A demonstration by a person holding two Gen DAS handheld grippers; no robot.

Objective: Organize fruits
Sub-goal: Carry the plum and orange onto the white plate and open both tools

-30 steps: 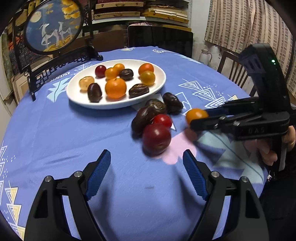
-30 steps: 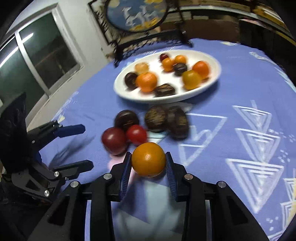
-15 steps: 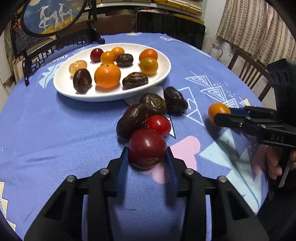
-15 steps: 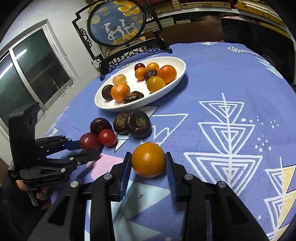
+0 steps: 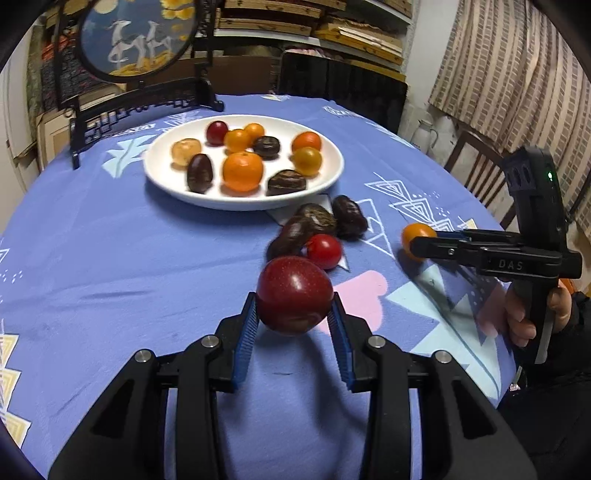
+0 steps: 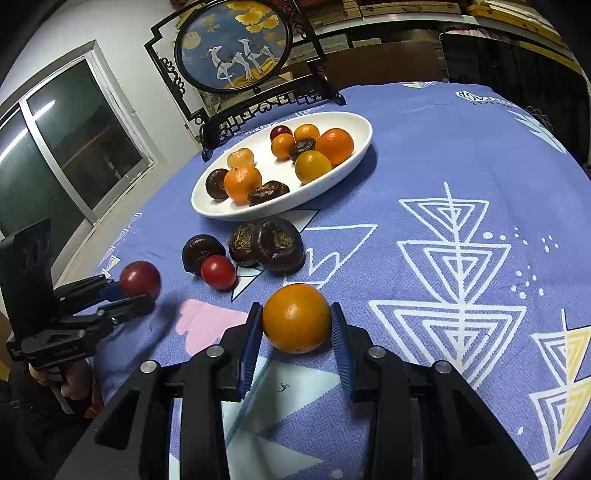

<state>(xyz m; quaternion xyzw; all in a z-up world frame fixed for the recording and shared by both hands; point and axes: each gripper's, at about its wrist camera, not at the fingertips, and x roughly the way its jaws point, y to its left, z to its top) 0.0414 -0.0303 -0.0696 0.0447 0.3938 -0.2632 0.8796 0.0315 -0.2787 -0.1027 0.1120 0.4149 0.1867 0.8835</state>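
My left gripper (image 5: 293,314) is shut on a dark red plum (image 5: 294,294) and holds it above the blue tablecloth; it also shows in the right wrist view (image 6: 129,291). My right gripper (image 6: 296,325) is shut on an orange (image 6: 296,317), also visible in the left wrist view (image 5: 415,234). A white oval plate (image 5: 325,181) holds several oranges, dark fruits and a small plum. A red tomato (image 5: 324,251) and three dark brown fruits (image 5: 314,219) lie on the cloth in front of the plate.
A round painted screen on a black stand (image 5: 136,33) stands behind the plate. Wooden chairs (image 5: 476,173) sit at the table's right edge. A window (image 6: 74,147) is on the left. Shelves fill the back wall.
My left gripper closed on the dark red plum and lifted it off the cloth. My right gripper stayed shut on the orange and drew back to the right.
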